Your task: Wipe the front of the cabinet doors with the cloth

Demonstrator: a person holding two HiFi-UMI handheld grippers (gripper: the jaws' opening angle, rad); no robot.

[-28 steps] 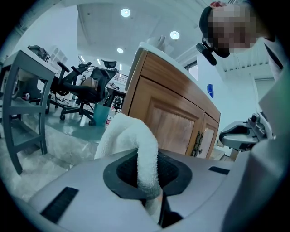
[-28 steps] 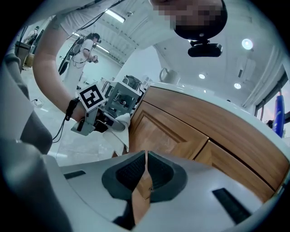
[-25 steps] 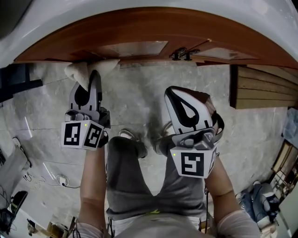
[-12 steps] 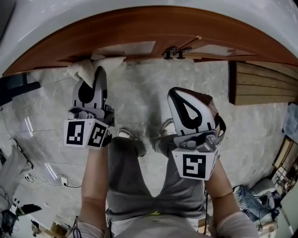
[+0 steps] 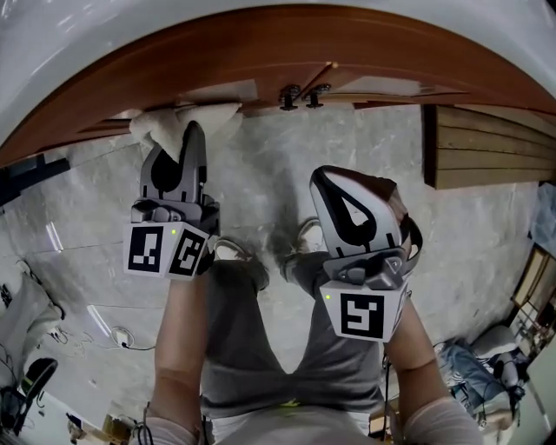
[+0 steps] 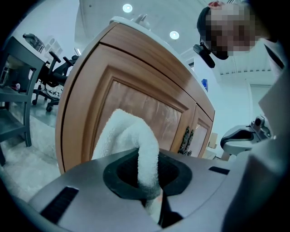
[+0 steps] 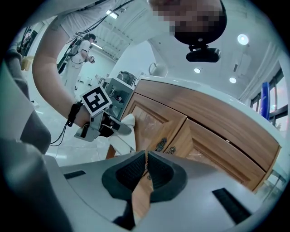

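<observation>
A white cloth (image 5: 178, 124) is pinched in my left gripper (image 5: 188, 139) and pressed against the left wooden cabinet door (image 5: 217, 87). In the left gripper view the cloth (image 6: 129, 140) rises from the shut jaws in front of the door panel (image 6: 145, 108). My right gripper (image 5: 347, 195) hangs lower, away from the doors, jaws shut with nothing between them. The right gripper view shows both doors (image 7: 199, 140), their dark metal handles (image 7: 165, 145), and the left gripper (image 7: 102, 124) with the cloth (image 7: 124, 124).
Two dark handles (image 5: 300, 94) sit where the doors meet. A white countertop (image 5: 278, 13) overhangs the cabinet. A slatted wooden panel (image 5: 486, 148) stands at right. Grey marbled floor (image 5: 261, 191) lies below, with cables (image 5: 113, 335) at lower left and clutter (image 5: 473, 365) at lower right.
The left gripper with the cloth has slid rightward along the left door. The right gripper has barely moved.
</observation>
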